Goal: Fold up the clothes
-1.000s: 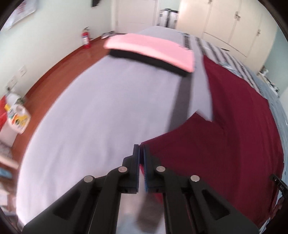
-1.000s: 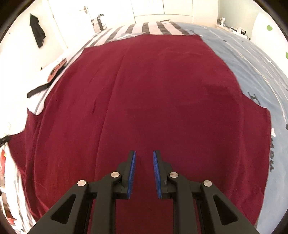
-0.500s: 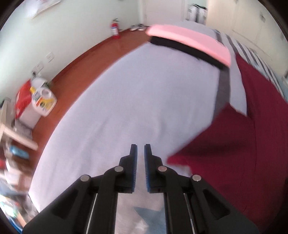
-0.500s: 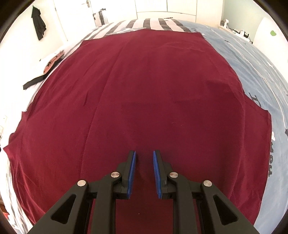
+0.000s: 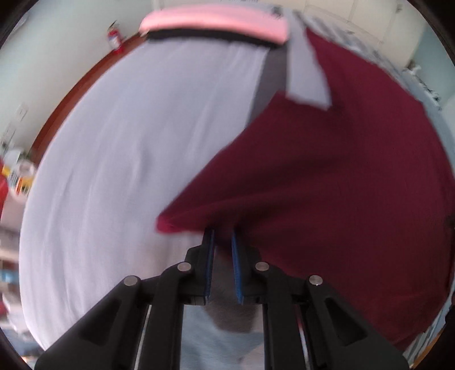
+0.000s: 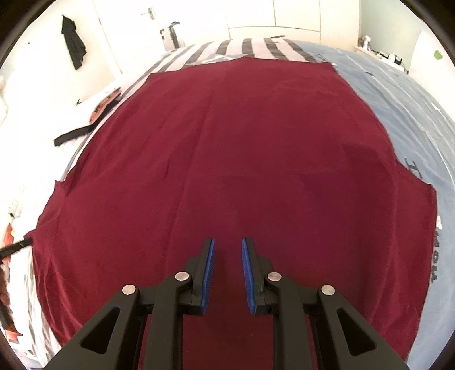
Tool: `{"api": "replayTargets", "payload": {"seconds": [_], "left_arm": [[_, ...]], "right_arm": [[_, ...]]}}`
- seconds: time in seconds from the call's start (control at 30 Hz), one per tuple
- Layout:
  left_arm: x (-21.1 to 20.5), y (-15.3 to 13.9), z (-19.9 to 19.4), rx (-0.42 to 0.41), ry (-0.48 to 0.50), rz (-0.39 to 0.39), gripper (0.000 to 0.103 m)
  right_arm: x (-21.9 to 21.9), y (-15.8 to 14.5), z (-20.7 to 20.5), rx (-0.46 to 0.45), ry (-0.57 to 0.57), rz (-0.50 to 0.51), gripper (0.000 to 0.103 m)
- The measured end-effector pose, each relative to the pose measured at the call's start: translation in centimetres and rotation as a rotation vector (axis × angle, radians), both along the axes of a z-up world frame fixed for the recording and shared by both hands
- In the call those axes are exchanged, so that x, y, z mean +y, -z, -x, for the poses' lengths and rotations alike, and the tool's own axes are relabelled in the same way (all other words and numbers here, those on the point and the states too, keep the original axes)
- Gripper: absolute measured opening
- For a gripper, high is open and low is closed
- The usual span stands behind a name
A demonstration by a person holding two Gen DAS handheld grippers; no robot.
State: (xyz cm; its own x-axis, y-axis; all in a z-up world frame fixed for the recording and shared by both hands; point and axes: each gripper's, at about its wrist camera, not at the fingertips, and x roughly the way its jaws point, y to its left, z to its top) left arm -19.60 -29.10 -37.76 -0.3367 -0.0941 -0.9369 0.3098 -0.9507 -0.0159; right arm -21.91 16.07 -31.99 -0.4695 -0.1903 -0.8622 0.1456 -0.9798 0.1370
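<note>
A dark red T-shirt point(image 6: 241, 156) lies spread flat on the bed, its hem towards the far striped end. In the left wrist view its sleeve point(image 5: 256, 185) reaches out over the pale sheet point(image 5: 128, 142). My left gripper point(image 5: 223, 236) points down at the sleeve's near edge; its jaws are opening, with a bit of red cloth showing between the tips. The picture is blurred there. My right gripper point(image 6: 227, 244) hovers over the shirt's near middle, its blue pads a little apart and nothing between them.
A folded pink garment point(image 5: 216, 21) rests on a black one at the bed's far side. Floor with a red fire extinguisher point(image 5: 113, 37) lies to the left. A black strap point(image 6: 74, 135) and an orange item point(image 6: 105, 106) lie left of the shirt; grey-blue cover point(image 6: 412, 113) on the right.
My left gripper, shut at the sleeve corner, swung out over the bare sheet and came back down onto the sleeve edge with its jaws parted. The left sleeve now lies spread outwards. The right gripper stayed put.
</note>
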Motion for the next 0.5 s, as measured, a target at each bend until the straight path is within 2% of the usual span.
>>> {"api": "replayTargets", "payload": {"seconds": [0.1,0.17,0.23,0.27,0.33,0.37,0.4,0.5], "left_arm": [[-1.5,-0.1,-1.9,-0.032,-0.075,0.067,0.014],[-2.8,-0.6,-2.9,-0.058,-0.136,0.077,0.014],[-3.5,-2.1,-3.1,-0.021,-0.171,0.075,0.014],[-3.6,-3.1,-2.6,0.023,-0.16,0.072,0.015],[-3.1,-4.1,-0.6,0.082,-0.109,0.049,0.025],[-2.8,-4.3,0.7,0.103,-0.077,0.033,0.039],[-2.4,-4.5,2.0,0.124,-0.044,0.017,0.048],[-1.2,-4.9,6.0,0.18,0.059,-0.03,0.048]], "right_arm": [[-0.4,0.8,-0.2,-0.024,-0.004,-0.008,0.018],[-0.3,1.3,-0.3,-0.037,0.001,-0.007,0.018],[-0.1,1.4,-0.3,-0.037,0.006,-0.002,0.018],[-0.1,1.3,-0.3,-0.035,0.008,0.0,0.018],[0.0,1.2,-0.3,-0.03,0.012,0.008,0.018],[0.1,1.1,-0.2,-0.026,0.016,0.015,0.018],[0.2,0.9,0.0,-0.022,0.021,0.02,0.018],[0.1,0.6,0.5,-0.012,0.03,0.024,0.018]]}}
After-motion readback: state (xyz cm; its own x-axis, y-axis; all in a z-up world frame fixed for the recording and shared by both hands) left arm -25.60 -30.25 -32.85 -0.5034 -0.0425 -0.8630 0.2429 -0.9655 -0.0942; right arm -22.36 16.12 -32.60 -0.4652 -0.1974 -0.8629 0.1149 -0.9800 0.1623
